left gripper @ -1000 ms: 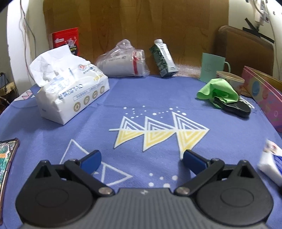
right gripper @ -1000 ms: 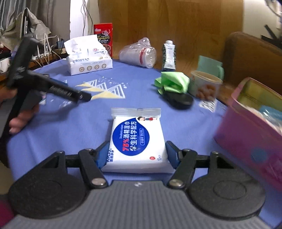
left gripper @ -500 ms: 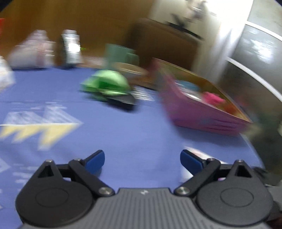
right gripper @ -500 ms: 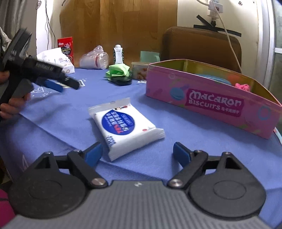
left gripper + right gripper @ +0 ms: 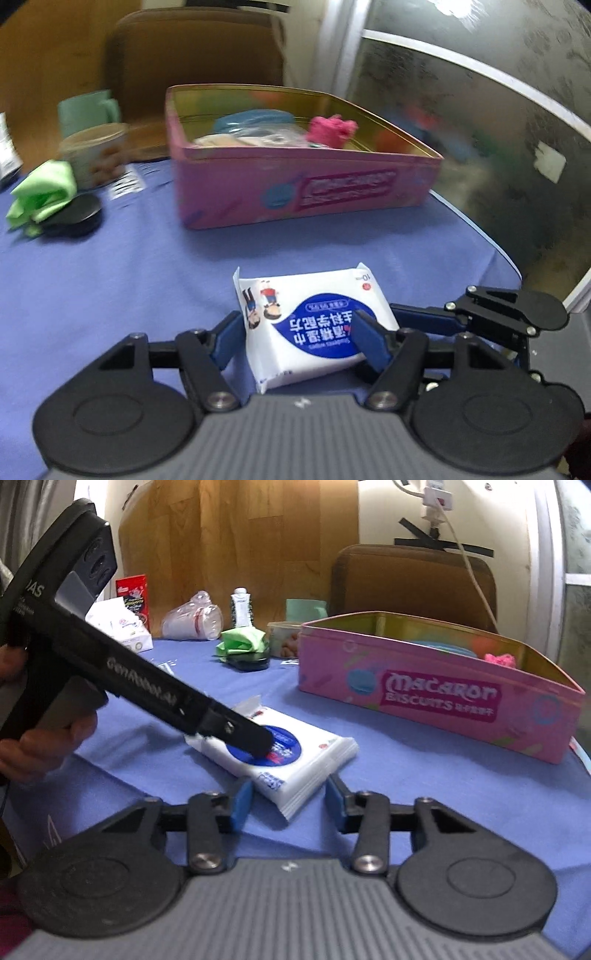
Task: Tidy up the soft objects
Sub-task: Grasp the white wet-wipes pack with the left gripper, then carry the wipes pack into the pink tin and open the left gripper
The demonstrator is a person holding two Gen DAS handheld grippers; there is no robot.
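One white pack of wet wipes with a blue label lies flat on the blue-covered tabletop, and two grippers meet at it. The left gripper has just been closing; the pack sits between its blue pads, the left pad at the pack's edge and the right pad lying over the label, though a firm pinch cannot be told. The right gripper has also just been closing, and only a corner of the pack reaches between its pads, with a gap on each side, so it holds nothing. In the right wrist view the left gripper's black arm crosses over the pack and hides part of the label, with the person's hand on its handle. Behind the pack stands one pink biscuit tin, open-topped, with several soft things inside, one of them pink and fluffy. Further left lie one green cloth on a black dish, one snack tub, one green mug, one drink carton, one bagged stack of cups and one tissue pack.
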